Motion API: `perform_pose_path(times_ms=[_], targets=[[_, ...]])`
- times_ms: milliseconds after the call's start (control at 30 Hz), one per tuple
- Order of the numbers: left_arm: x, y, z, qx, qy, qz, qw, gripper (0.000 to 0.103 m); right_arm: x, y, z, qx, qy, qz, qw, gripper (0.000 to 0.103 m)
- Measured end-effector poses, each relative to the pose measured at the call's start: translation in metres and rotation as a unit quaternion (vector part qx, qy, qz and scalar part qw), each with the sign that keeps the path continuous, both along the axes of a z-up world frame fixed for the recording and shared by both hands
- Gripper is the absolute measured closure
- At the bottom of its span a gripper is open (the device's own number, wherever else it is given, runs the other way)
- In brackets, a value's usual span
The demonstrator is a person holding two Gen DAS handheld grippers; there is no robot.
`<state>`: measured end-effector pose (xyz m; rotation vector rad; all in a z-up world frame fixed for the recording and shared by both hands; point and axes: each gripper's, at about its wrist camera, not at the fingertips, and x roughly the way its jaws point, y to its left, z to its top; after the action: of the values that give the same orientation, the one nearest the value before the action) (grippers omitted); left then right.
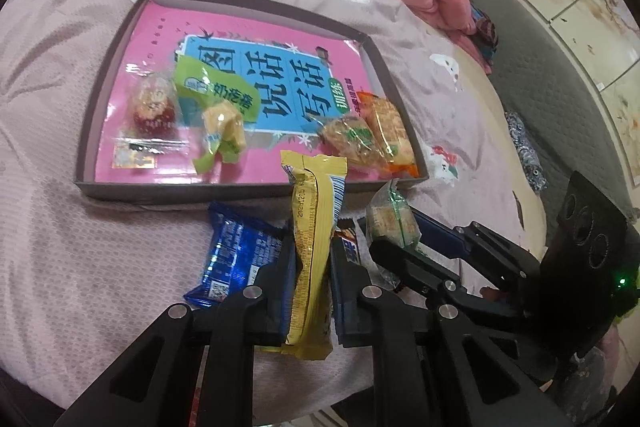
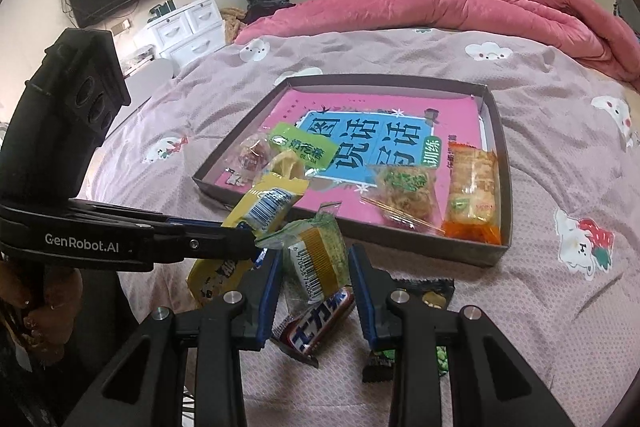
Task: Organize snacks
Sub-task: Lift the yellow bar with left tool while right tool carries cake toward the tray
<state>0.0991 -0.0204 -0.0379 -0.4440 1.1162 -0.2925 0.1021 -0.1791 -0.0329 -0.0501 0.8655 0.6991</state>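
My left gripper [image 1: 312, 267] is shut on a long yellow snack packet [image 1: 316, 211], which sticks up between the pads just in front of the tray. My right gripper [image 2: 316, 259] is shut on a small green-and-yellow packet [image 2: 320, 255] with a barcode. Both grippers hang close together over the bed, near the tray's front edge. The right wrist view shows the left gripper [image 2: 248, 235] coming in from the left with the yellow packet [image 2: 264, 211]. The shallow brown tray [image 1: 86, 131], lined with a pink book, holds several wrapped snacks.
A blue packet [image 1: 236, 259] lies on the bedsheet left of my left gripper. A chocolate bar [image 2: 320, 323] and a dark green packet [image 2: 432, 291] lie under my right gripper. A rolled pink quilt [image 2: 520, 7] lines the far side of the bed.
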Motion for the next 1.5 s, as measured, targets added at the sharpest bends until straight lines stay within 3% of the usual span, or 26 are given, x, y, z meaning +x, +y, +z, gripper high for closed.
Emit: perform_pose_path(times_ms=[900,1500], targets=[[0.006,0.018,0.032,0.010,-0.052,0.038,0.9979,0.087,0.011,-0.008,0.024,0.047,-0.033,-0.037,0.998,0.069],[0.028,0.015,0.030,0.001,-0.057,0.043,0.9975,0.087,0.025,-0.024,0.033,0.070,-0.041,-0.071,0.994,0.069]])
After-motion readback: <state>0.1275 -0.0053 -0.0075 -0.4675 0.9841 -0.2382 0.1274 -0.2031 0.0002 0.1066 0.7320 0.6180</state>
